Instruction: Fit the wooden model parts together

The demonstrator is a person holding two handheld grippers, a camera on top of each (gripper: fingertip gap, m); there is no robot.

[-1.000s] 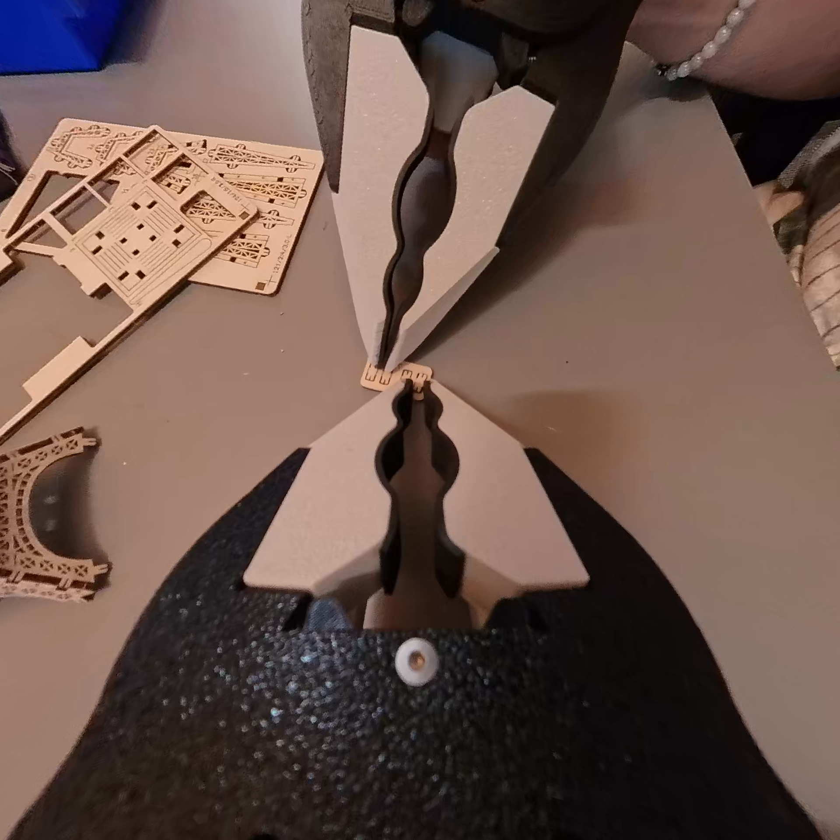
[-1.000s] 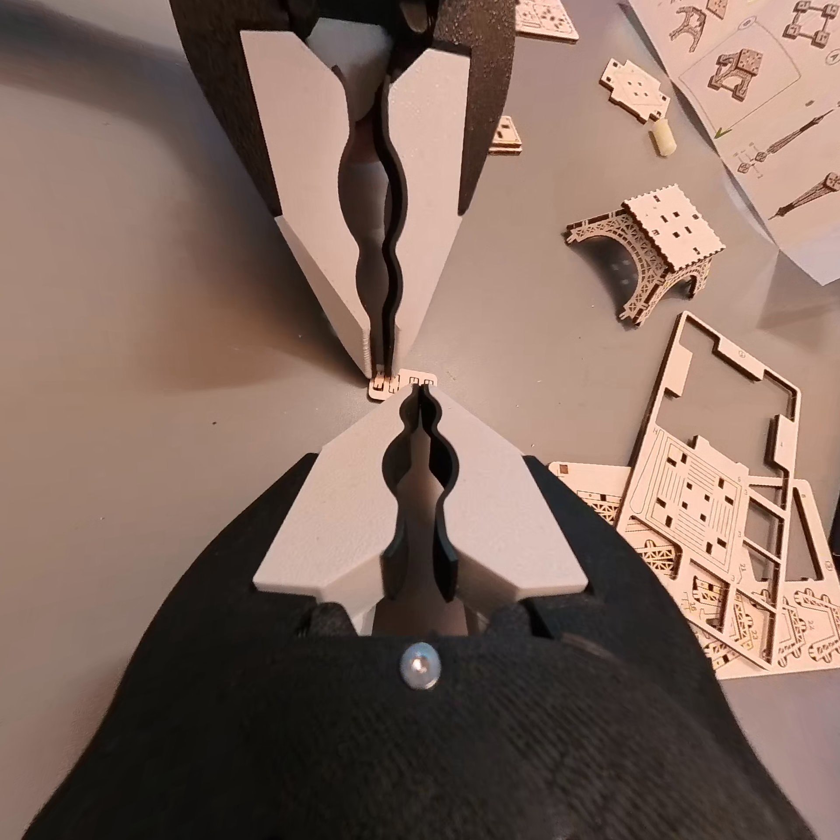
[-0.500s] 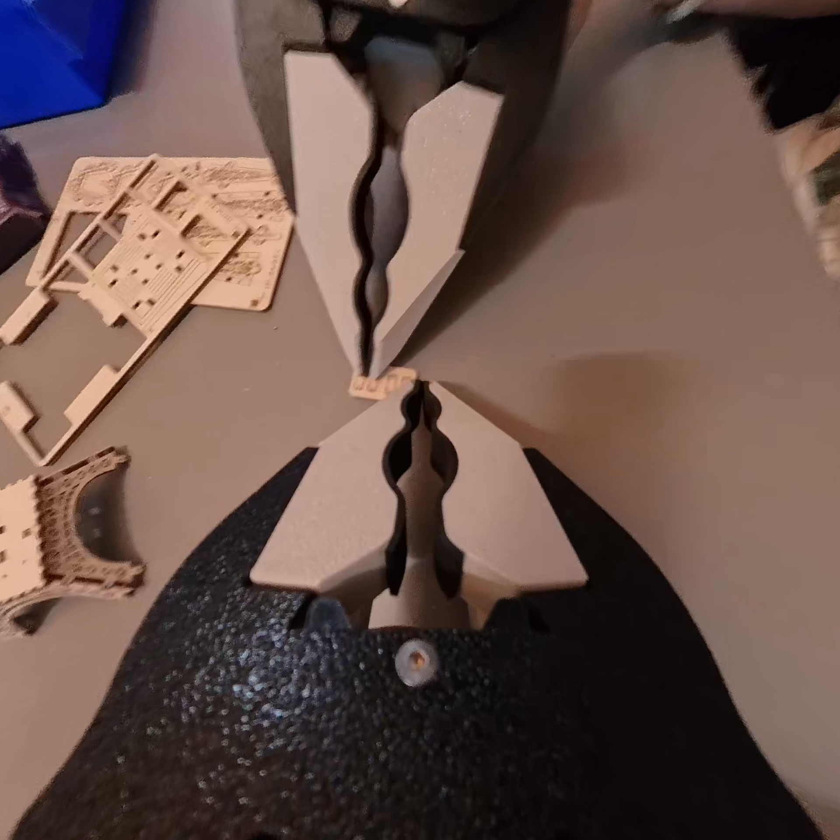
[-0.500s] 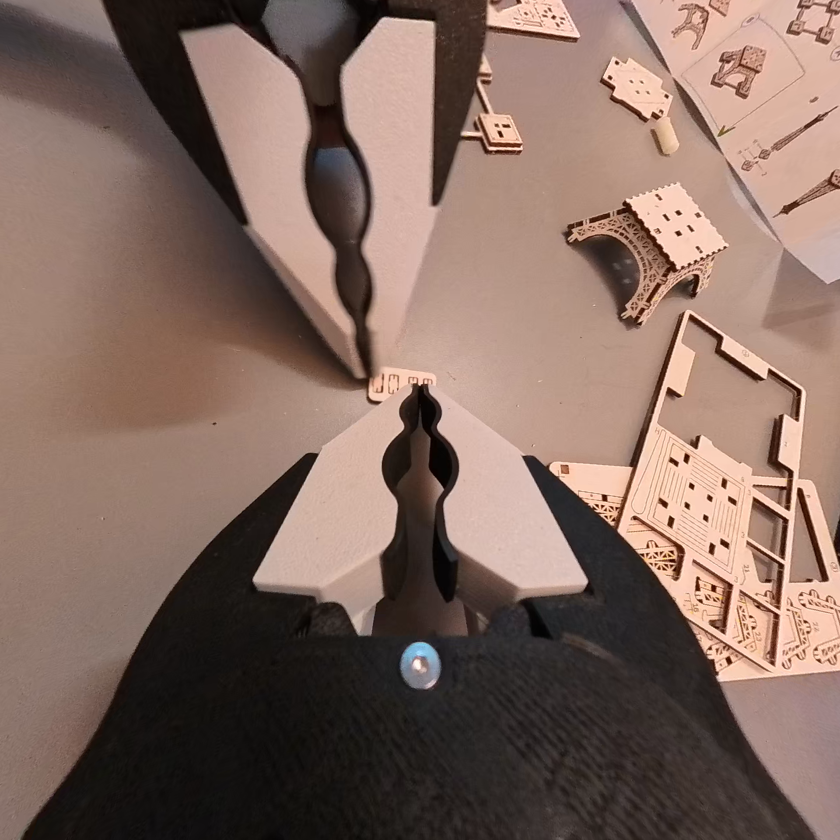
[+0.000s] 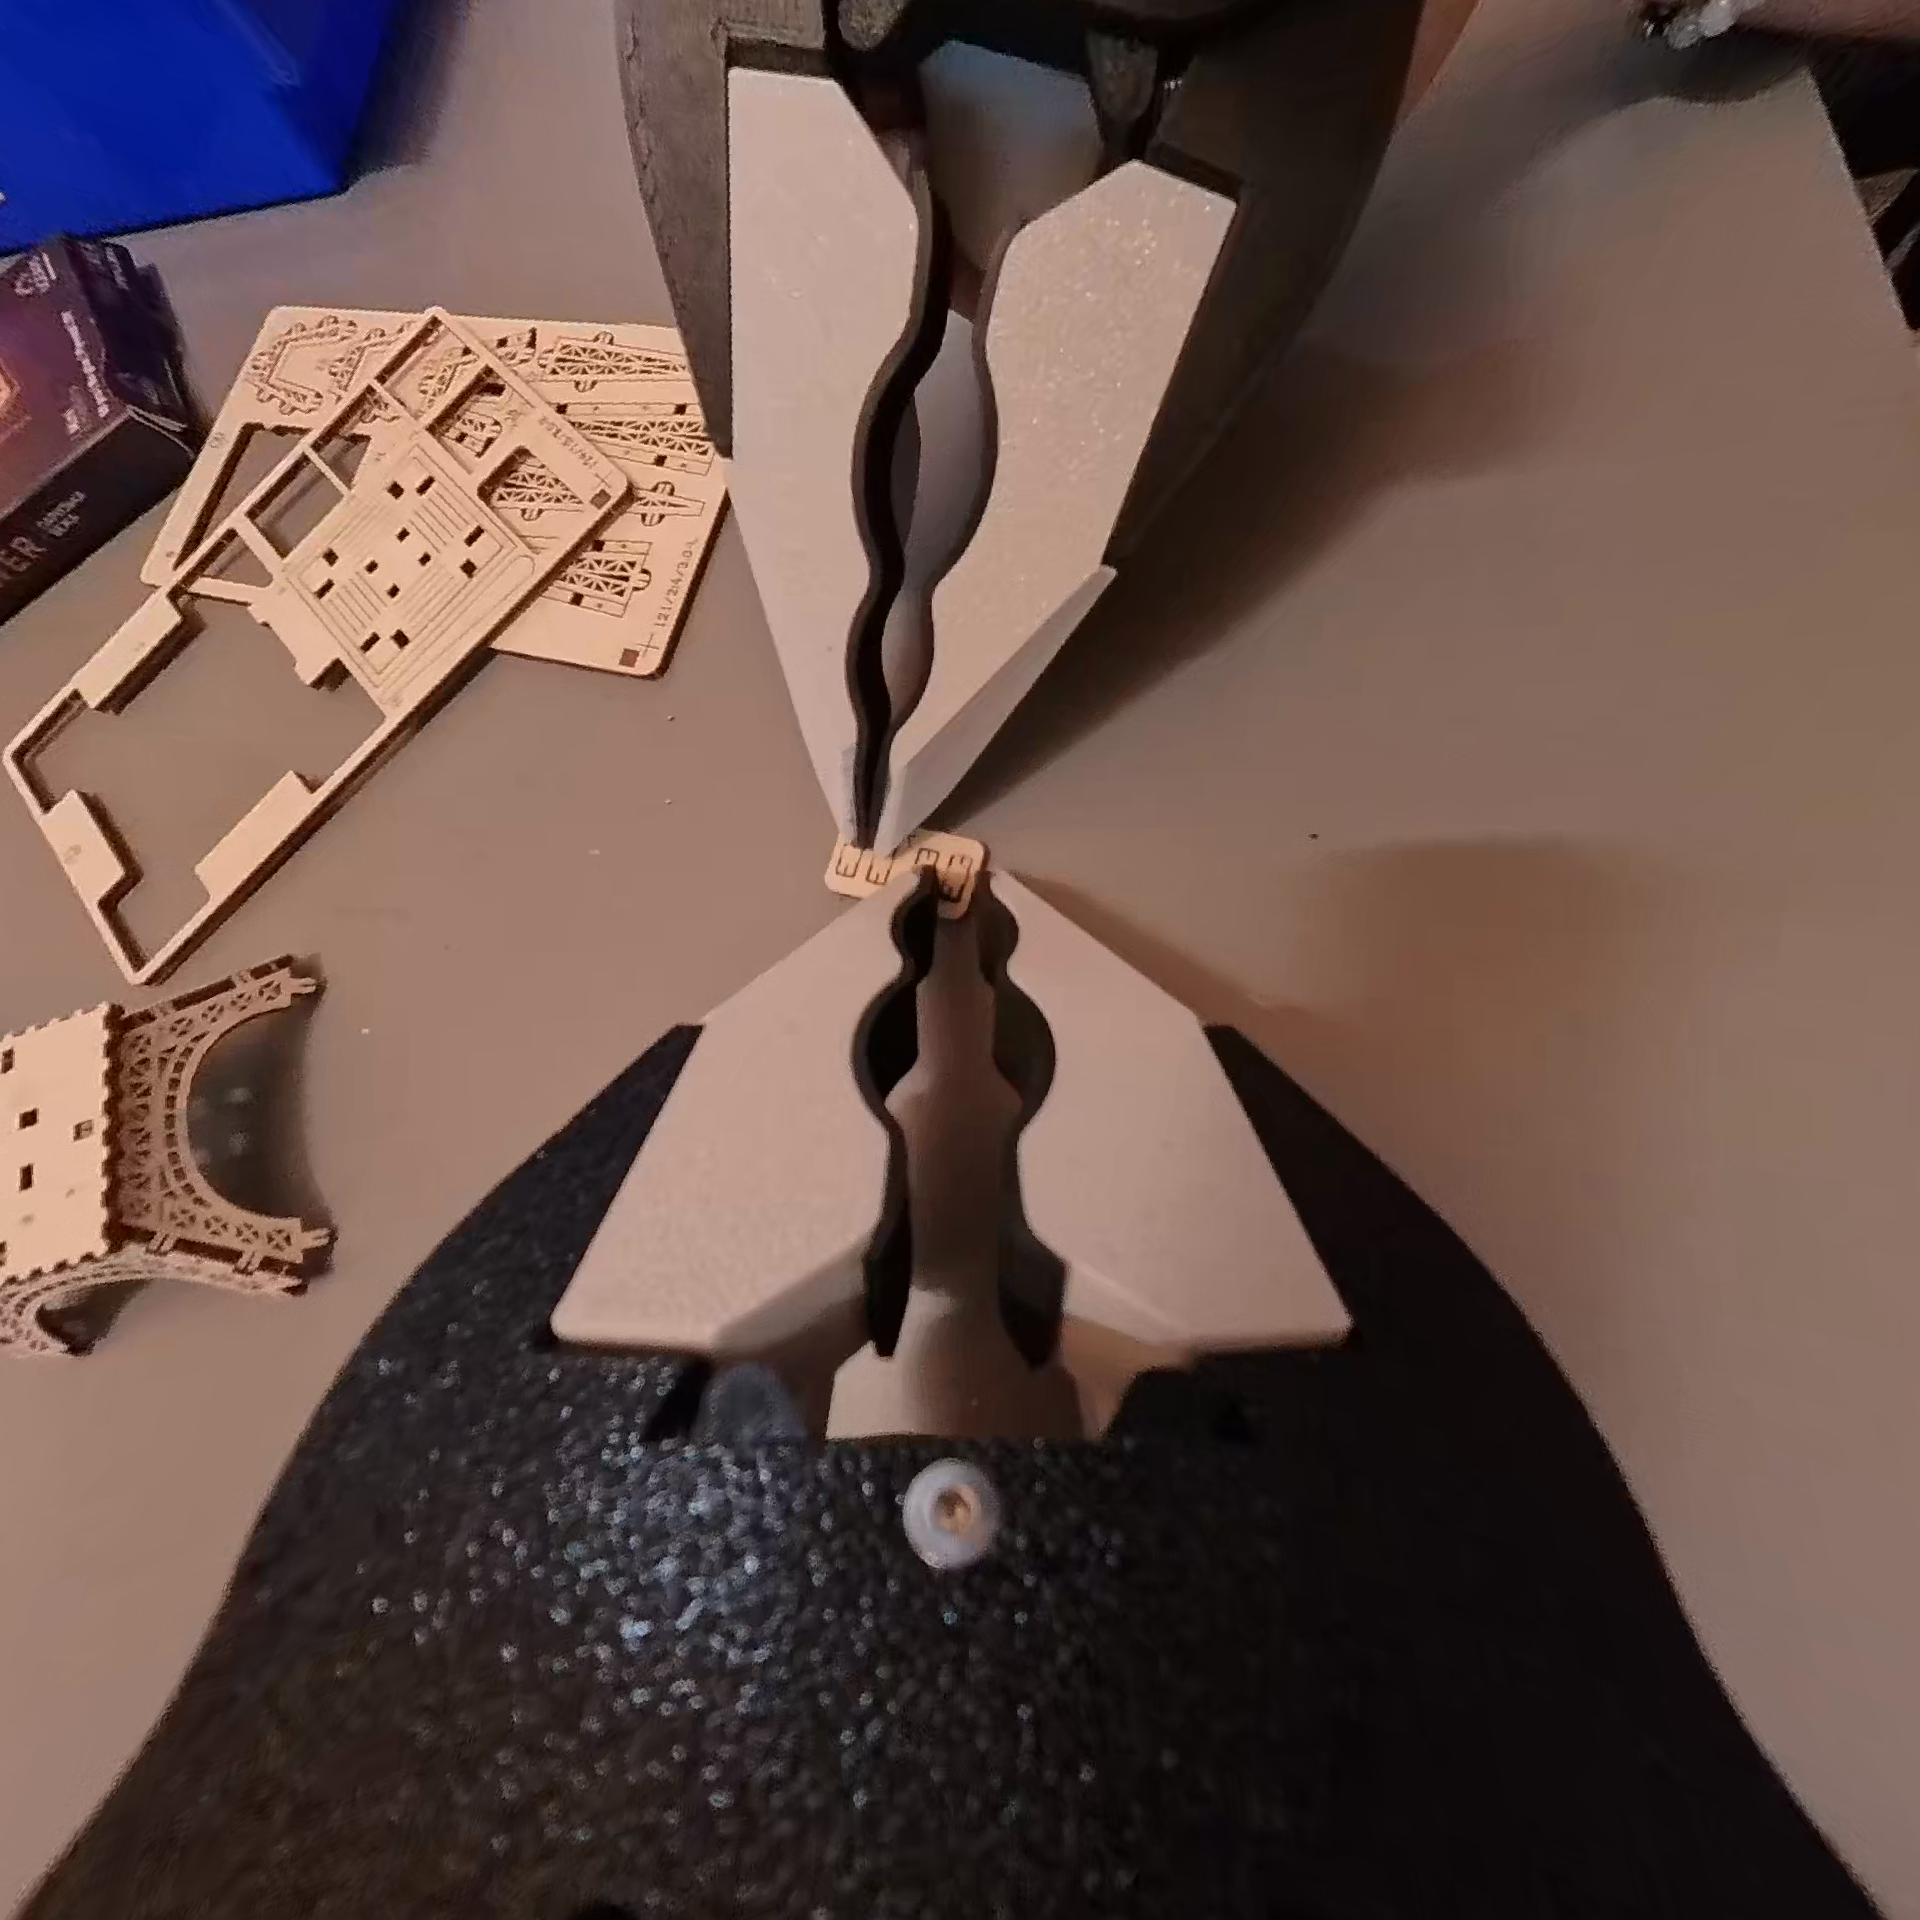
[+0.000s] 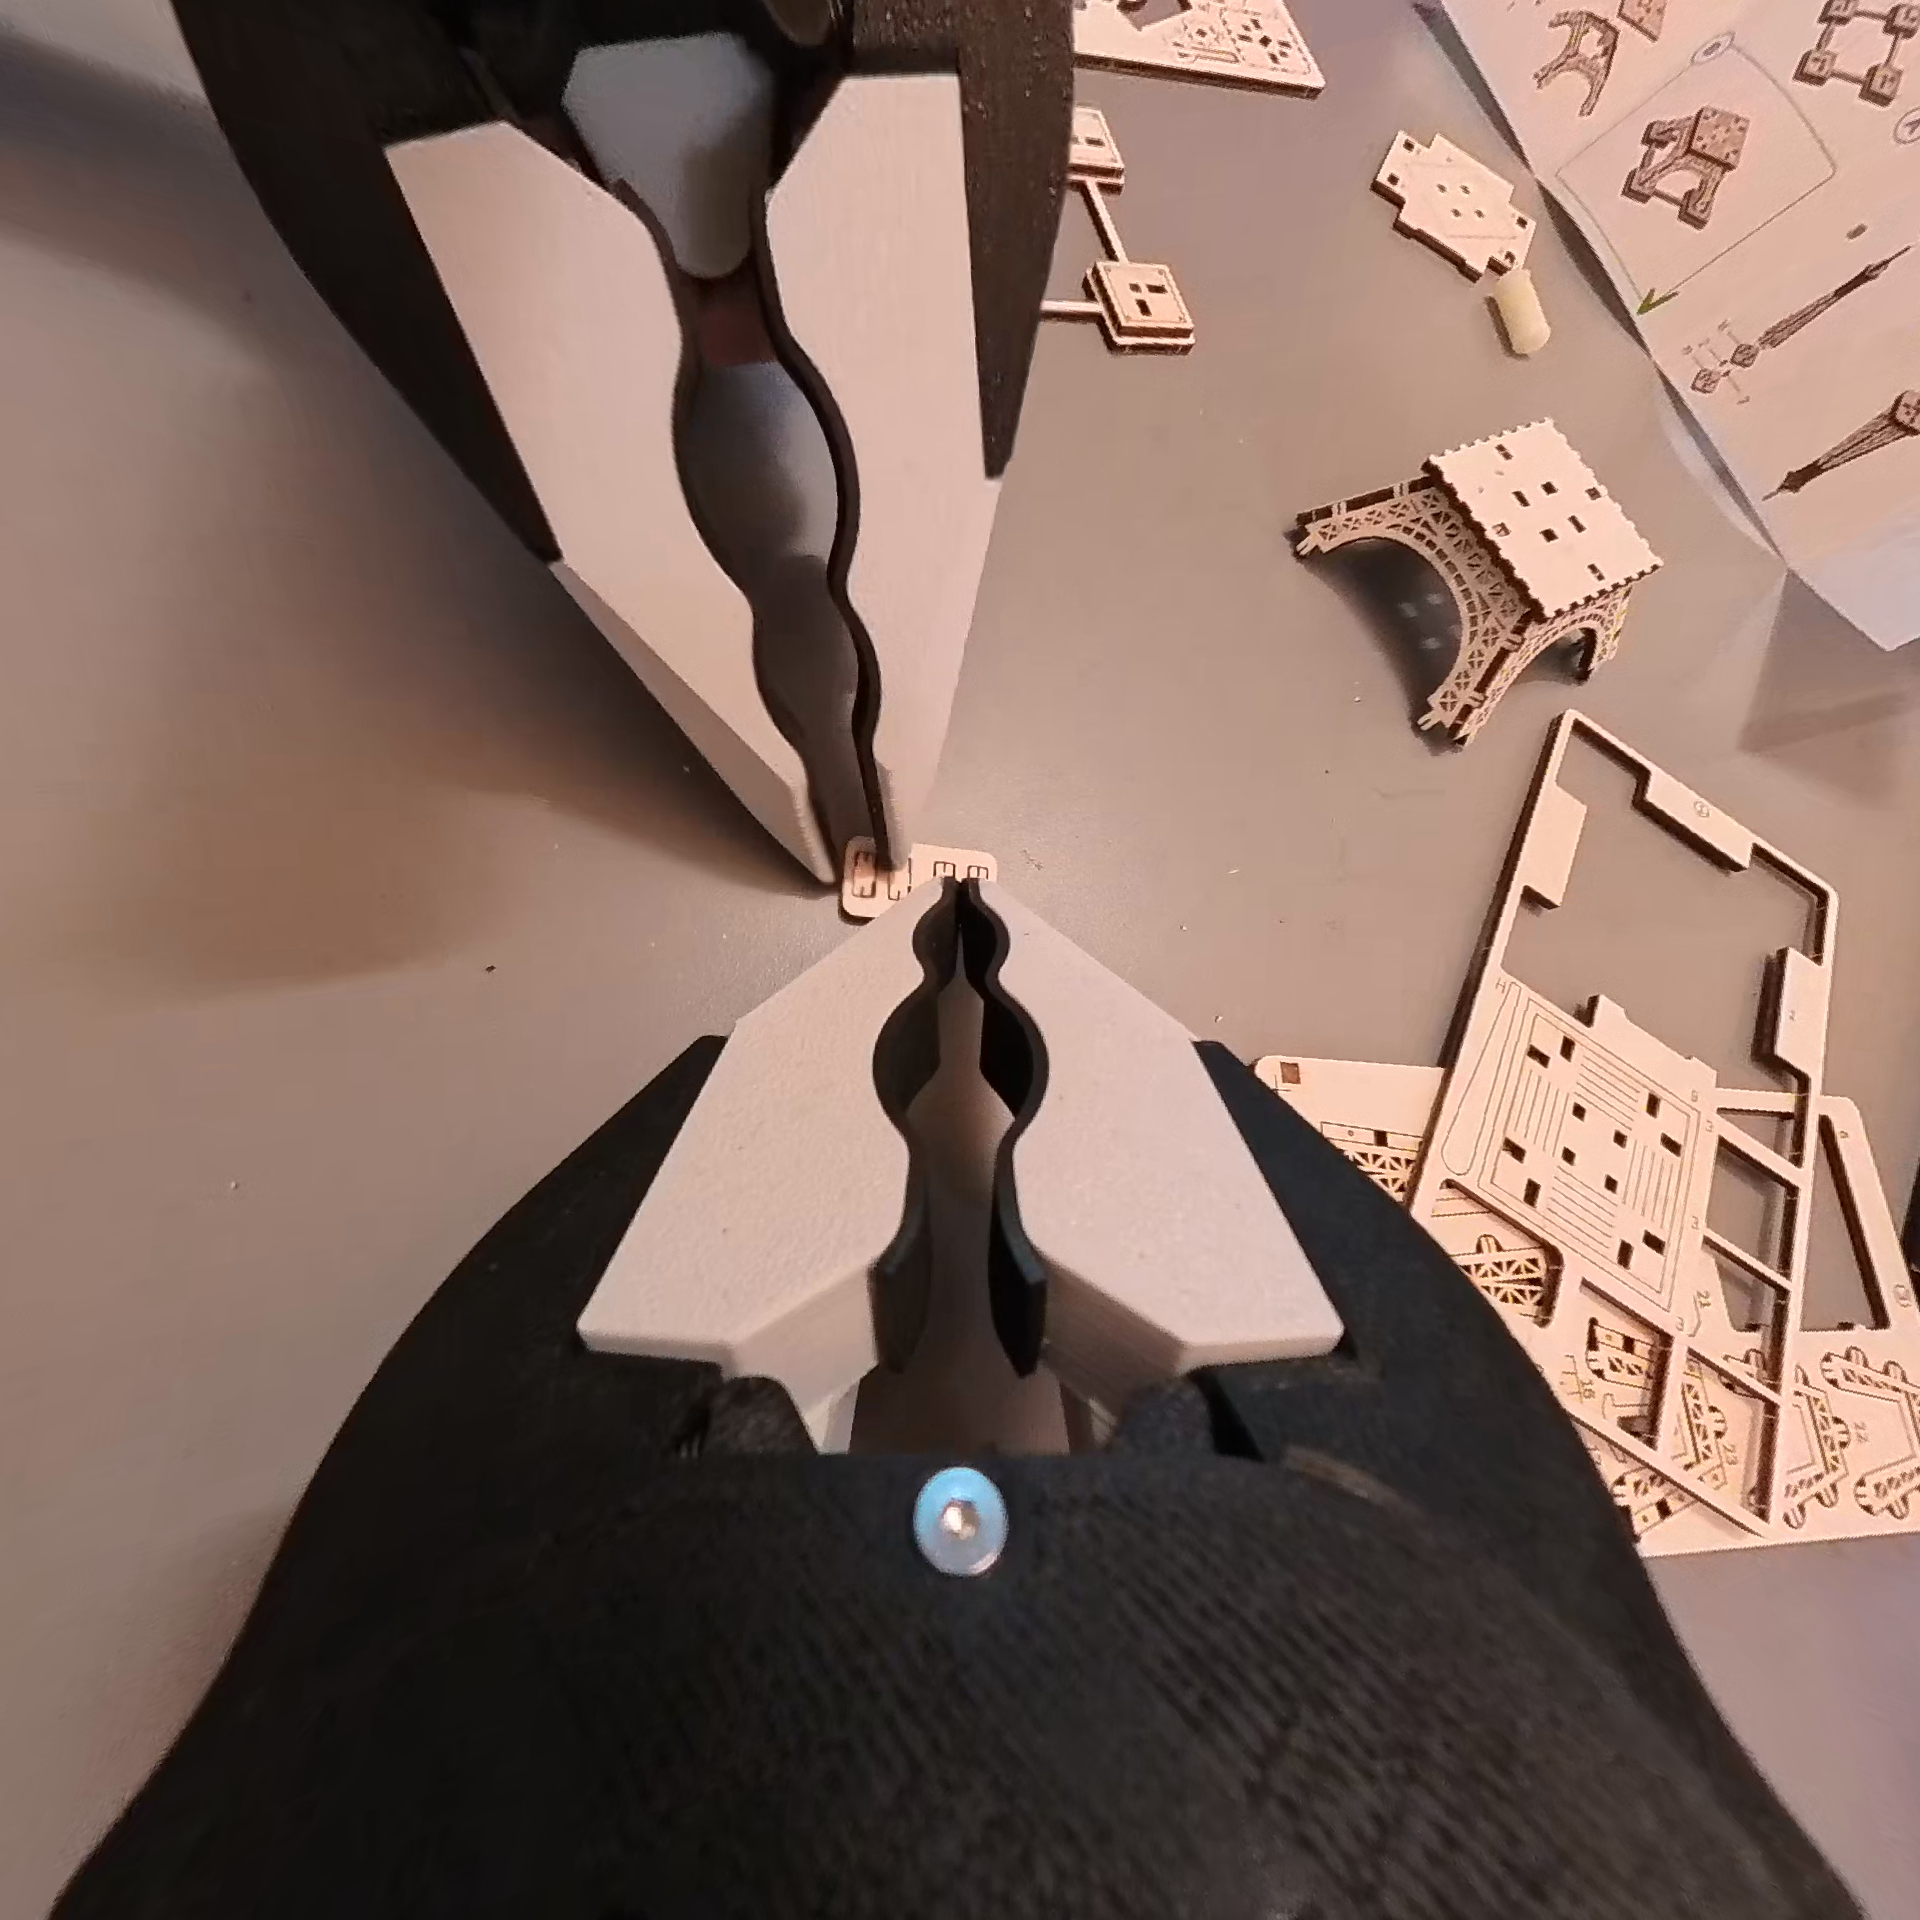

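Observation:
A small flat wooden piece (image 5: 902,864) with little slots sits low over the grey table (image 5: 1455,623), held between both grippers. My left gripper (image 5: 954,888) is shut on its right end, with the jaws a narrow gap apart around the wood. In the right wrist view the piece (image 6: 914,881) is pinched near its middle edge by my right gripper (image 6: 958,888), which is shut. The left gripper (image 6: 868,847) comes in from the top onto the piece's other end. The right gripper (image 5: 875,826) faces mine tip to tip.
A built wooden arch base (image 6: 1496,582) also shows in the left wrist view (image 5: 135,1174). There are punched-out part sheets (image 6: 1610,1143), (image 5: 364,582), loose small parts (image 6: 1455,197), (image 6: 1138,301), a white peg (image 6: 1519,312), an instruction sheet (image 6: 1766,208), a blue box (image 5: 177,94) and a dark box (image 5: 73,384). Only a small space, under 4 cm, lies between the two pairs of fingers. Both grippers' tips are roughly 30 centimeters from the white peg (image 6: 1519,312).
The left gripper swung aside half a second ago and has come back onto the piece's end, its tips now a little wider apart. The right gripper has kept its hold.

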